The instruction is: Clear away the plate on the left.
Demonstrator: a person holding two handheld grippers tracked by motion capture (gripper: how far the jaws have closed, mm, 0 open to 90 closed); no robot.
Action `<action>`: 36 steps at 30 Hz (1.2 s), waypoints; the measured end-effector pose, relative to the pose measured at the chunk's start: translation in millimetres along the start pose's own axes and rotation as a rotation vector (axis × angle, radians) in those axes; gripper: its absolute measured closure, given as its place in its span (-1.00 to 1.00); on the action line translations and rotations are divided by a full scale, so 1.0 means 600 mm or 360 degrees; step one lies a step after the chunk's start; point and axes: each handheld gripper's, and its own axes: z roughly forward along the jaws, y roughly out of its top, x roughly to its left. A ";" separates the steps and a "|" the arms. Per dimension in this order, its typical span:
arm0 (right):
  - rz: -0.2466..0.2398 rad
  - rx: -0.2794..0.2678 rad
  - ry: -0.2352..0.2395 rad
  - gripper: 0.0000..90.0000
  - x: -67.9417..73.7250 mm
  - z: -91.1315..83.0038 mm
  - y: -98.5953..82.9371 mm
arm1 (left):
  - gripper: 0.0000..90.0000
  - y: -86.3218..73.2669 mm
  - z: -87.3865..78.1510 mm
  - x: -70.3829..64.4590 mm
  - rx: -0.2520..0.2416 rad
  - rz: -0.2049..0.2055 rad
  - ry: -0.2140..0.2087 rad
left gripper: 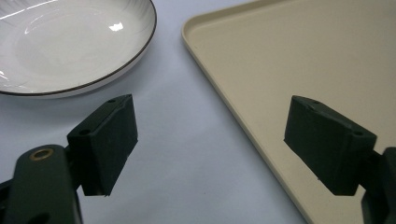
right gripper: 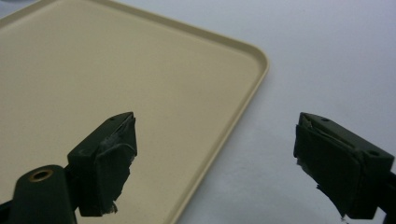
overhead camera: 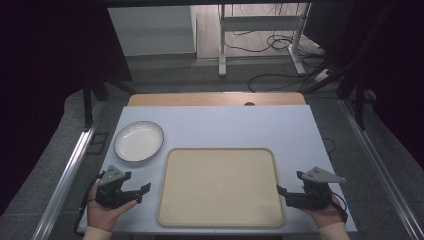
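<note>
A beige tray point(overhead camera: 220, 186) lies empty in the middle of the white table, toward the front. A white plate with a dark rim point(overhead camera: 138, 141) sits to the tray's upper left. My left gripper point(overhead camera: 144, 192) rests in a hand just left of the tray's front corner, jaws wide apart and empty. In the left gripper view my left gripper point(left gripper: 210, 142) spans the tray's edge point(left gripper: 219, 93), with the plate point(left gripper: 70, 46) ahead. My right gripper point(overhead camera: 281, 194) is held at the tray's right edge, open and empty. The right gripper view shows my right gripper point(right gripper: 215, 161) straddling the tray's rim point(right gripper: 233, 116).
The white table top point(overhead camera: 225, 125) is bare behind the tray, with a wooden strip point(overhead camera: 215, 99) at its far edge. Metal rails run along both sides. On the floor beyond stand a white frame's legs point(overhead camera: 260, 35) and loose cables point(overhead camera: 280, 75).
</note>
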 end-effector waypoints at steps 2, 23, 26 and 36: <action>0.0028 -0.0008 0.0013 -0.67 -0.003 -0.002 -0.003 | -0.62 0.000 -0.001 0.000 0.0000 -0.0001 0.0005; 0.0044 0.0005 0.0026 -0.65 0.004 0.011 -0.005 | -0.55 -0.003 0.003 0.007 0.0030 -0.0060 -0.0006; 0.0043 0.0008 0.0024 -0.65 0.002 0.013 -0.005 | -0.54 -0.001 0.006 0.011 0.0032 -0.0064 -0.0004; 0.0037 0.0010 0.0019 -0.64 0.001 0.013 -0.006 | -0.53 0.001 0.005 0.015 0.0036 -0.0059 0.0002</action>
